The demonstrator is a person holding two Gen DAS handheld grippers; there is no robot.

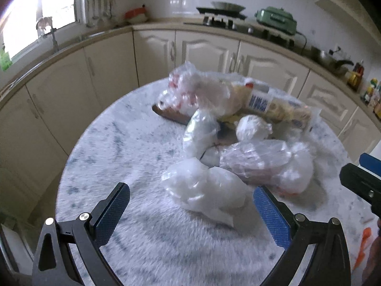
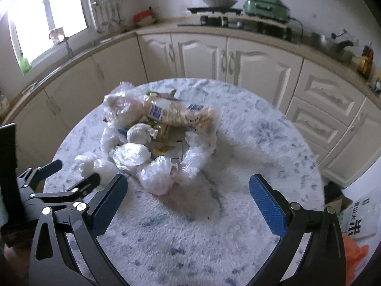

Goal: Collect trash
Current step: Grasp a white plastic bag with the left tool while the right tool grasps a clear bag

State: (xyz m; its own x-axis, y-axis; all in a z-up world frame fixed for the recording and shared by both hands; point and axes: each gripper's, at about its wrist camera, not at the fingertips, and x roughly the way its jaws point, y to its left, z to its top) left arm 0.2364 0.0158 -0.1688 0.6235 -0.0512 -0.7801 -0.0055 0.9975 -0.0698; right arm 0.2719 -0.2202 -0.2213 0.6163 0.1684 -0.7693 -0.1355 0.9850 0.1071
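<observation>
Together, both grippers are hovering over a round marble-patterned table [image 2: 250, 143] in a kitchen; the left gripper [image 1: 190, 205] is holding its blue-padded fingers spread wide apart, gripping nothing, and a crumpled white plastic bag [image 1: 204, 188] is lying on the table between those fingers, closer to the right one, though the blur is hiding whether it is touching the pad; the right gripper [image 2: 188, 193] is likewise standing wide apart and empty, with bare tabletop between its fingers and the trash pile [image 2: 157, 133] sitting just beyond its tips; that pile is resting near the middle of the table, a loose heap of clear and white plastic bags bunched against one another; a printed snack wrapper [image 2: 176, 114] with blue labels is lying across the far side of the heap; in the left wrist view a dark flat board [image 1: 171, 115] is showing under the pile's far edge; cream cabinets [image 2: 257, 66] are curving round behind the table; everything is looking smeared.
</observation>
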